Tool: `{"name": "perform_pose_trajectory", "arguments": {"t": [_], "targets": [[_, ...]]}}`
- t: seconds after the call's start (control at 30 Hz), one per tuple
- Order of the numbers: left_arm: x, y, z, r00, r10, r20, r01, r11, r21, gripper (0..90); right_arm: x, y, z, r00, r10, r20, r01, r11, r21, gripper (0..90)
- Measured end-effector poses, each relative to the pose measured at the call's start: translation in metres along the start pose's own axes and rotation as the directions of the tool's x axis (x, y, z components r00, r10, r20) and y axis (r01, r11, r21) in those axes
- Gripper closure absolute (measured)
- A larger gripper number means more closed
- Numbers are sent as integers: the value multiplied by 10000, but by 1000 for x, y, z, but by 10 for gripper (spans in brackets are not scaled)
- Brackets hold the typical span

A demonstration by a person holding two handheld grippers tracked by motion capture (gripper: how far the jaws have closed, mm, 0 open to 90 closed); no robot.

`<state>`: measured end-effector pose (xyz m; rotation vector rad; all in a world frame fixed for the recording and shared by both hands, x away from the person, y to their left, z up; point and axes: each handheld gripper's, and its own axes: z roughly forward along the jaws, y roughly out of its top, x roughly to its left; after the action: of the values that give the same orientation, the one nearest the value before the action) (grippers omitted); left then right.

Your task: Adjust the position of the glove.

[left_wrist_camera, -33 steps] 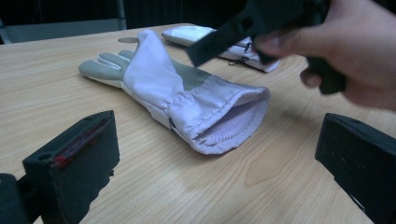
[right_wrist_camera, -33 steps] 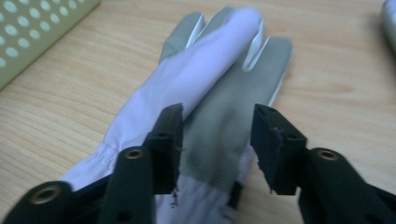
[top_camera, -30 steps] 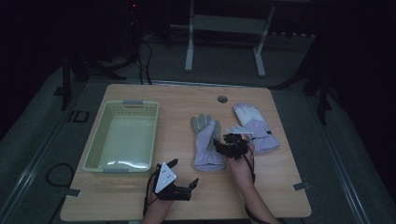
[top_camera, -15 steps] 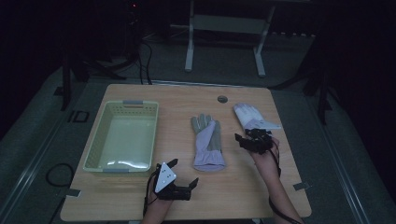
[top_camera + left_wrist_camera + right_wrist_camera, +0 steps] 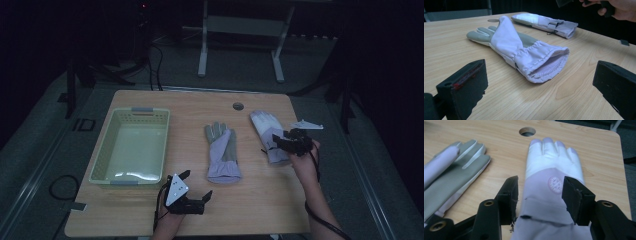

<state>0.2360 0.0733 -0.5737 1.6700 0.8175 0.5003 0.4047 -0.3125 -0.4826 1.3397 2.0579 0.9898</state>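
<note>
Nearest the person, the left gripper (image 5: 192,192) rests low on the light wooden bench (image 5: 250,210) by its front edge, its black fingers (image 5: 464,87) spread wide with nothing between them. They face the open cuff of the lilac-and-grey fabric glove (image 5: 524,50) just beyond, which lies flat near the middle of the bench (image 5: 456,32) with its grey fingertips pointing to the far edge and a lilac flap folded over its palm side. To the left of this glove (image 5: 222,152) stands a pale green plastic basket (image 5: 102,160) with slotted walls.

Farther out and to the right, the right gripper (image 5: 275,142) hangs over the cuff end of the second glove, a lilac-and-white fabric glove (image 5: 265,125) lying back-up with a round badge on it. Its black fingers (image 5: 510,192) stand about half open, one on either side of this glove's (image 5: 549,185) wrist; they have no hold on it, and whether they touch it is unclear. Beyond the white fingertips a round hole (image 5: 527,131) is cut in the bench.
</note>
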Motion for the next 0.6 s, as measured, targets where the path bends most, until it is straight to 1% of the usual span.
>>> {"name": "perform_pose_trajectory", "arguments": {"t": [0.03,0.07,0.1,0.17,0.23,0.27,0.3,0.33,0.37,0.4,0.43,0.5,0.53,0.6], "targets": [[0,0,0,10000,-3,-4,3,10000,-1,0,-3,2,1,10000,70,6,-70,10000,-4,466],[0,0,0,10000,-8,-7,8,10000,9,0,-6,4,2,10000,70,18,-71,9999,78,467],[0,0,0,10000,-10,-8,10,10000,11,0,-9,5,4,9999,123,-82,-121,9997,192,467],[1,0,0,10000,-31,-7,31,10000,15,0,-13,7,9,9998,194,-56,-191,9991,376,470],[0,0,0,10000,-21,-4,21,10000,17,0,-15,9,12,9997,213,-84,-210,9989,424,468],[0,0,0,10000,-26,-10,26,10000,17,0,-16,10,14,9998,172,-42,-170,9990,417,463],[0,0,0,10000,-38,-13,38,10000,7,0,-18,12,17,9997,236,51,-238,9988,438,453],[0,0,0,10000,-49,-18,49,10000,1,0,-19,13,19,9997,243,12,-243,9987,444,451],[0,0,0,10000,-46,-27,46,10000,10,0,-20,14,22,9998,201,75,-204,9988,455,444],[0,0,0,10000,-49,-34,49,10000,14,0,-22,16,25,9993,324,197,-334,9982,504,440],[0,0,0,10000,-49,-32,49,10000,15,0,-23,16,28,9992,386,107,-391,9978,537,438],[0,0,0,10000,-50,-9,50,10000,16,0,-25,17,34,9987,486,154,-495,9967,651,437],[1,0,0,10000,-54,-2,54,10000,13,0,-26,18,37,9985,546,15,-546,9960,713,434],[1,0,0,10000,-55,4,55,10000,13,0,-26,18,42,9985,539,107,-546,9954,790,431]]}}
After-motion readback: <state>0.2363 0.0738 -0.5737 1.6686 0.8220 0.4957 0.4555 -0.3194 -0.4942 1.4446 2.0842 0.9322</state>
